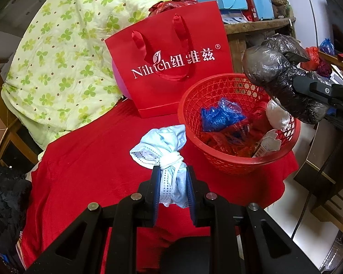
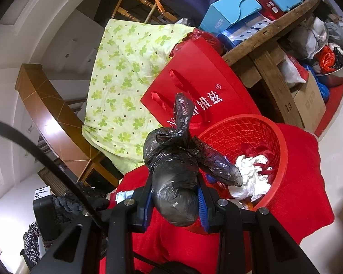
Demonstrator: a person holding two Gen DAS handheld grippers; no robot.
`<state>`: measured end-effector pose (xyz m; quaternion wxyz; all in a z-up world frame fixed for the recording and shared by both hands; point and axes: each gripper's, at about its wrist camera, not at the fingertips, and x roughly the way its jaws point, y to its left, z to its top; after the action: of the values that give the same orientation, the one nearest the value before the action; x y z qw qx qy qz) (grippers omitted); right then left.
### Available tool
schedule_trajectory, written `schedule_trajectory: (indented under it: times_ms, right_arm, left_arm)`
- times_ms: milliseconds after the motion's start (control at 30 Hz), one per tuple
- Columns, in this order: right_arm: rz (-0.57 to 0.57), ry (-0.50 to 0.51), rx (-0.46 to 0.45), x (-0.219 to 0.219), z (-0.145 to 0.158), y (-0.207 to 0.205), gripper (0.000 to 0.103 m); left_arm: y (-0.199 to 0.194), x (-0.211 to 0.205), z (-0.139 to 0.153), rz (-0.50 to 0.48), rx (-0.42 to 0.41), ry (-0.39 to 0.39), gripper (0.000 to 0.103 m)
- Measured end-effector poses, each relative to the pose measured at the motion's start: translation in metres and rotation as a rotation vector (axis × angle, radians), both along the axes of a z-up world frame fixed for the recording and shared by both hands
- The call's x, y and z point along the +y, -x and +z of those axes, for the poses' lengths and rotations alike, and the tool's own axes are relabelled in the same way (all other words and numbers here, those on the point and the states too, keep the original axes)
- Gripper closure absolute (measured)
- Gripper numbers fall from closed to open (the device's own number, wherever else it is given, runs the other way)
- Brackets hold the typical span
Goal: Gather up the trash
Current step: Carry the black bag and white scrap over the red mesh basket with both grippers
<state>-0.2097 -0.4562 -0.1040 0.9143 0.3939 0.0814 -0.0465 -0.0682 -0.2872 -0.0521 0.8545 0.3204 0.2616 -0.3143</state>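
Left wrist view: left gripper [image 1: 172,182] had its jaws clenched on a knotted white and pale-blue cloth bundle [image 1: 164,150], the knot sitting just above the blue pads and the loose end fanning forward and to the left. The red basket [image 1: 292,134] stood ahead and to the right of those jaws, near but not under them, on the red cloth [image 1: 91,171] covering the table. Blue plastic, a white wad and red wrappers already lay inside it. A red paper bag [image 1: 171,84] stood upright behind the basket, against a green-flowered quilt [image 1: 64,52]. At the right edge the right gripper [image 1: 313,91] held a black plastic bag [image 1: 276,73] above the basket's far rim.

Right wrist view: the jaws of this gripper [image 2: 175,197] were shut around the lower part of the black bag [image 2: 176,171], whose long axis ran up and away from the jaws to a twisted tail. The basket [image 2: 283,155] opened just ahead and to the right, its rim touching or nearly under the bag's loose flap. By this judgement the right hand was the nearer one for a drop; the left needed to travel rightward first.
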Motion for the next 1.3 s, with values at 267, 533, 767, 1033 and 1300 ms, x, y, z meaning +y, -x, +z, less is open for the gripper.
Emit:
schedule_trajectory:
  times_ms: [267,533,767,1033,1300]
  right_arm:
    - [-0.009,-0.019,0.004,-0.009,-0.008,0.001,0.068]
    - [-0.034,-0.041,0.002,-0.019,-0.014,0.006,0.068]
    - [-0.056,-0.049,0.001,-0.027,-0.015,0.015,0.068]
    - [-0.078,-0.033,0.008,-0.033,-0.011,0.019,0.068]
    - [-0.094,-0.030,0.021,-0.037,-0.011,0.017,0.068]
  left_arm:
    - [0.001,-0.010,-0.006,-0.008,0.005,-0.018,0.081]
    - [0.004,-0.023,-0.010,-0.024,0.007,-0.034,0.081]
    - [0.007,-0.035,-0.011,-0.044,0.008,-0.035,0.081]
    - [0.004,-0.047,-0.006,-0.068,0.020,-0.011,0.081]
    - [-0.006,-0.052,-0.005,-0.079,0.047,0.018,0.081]
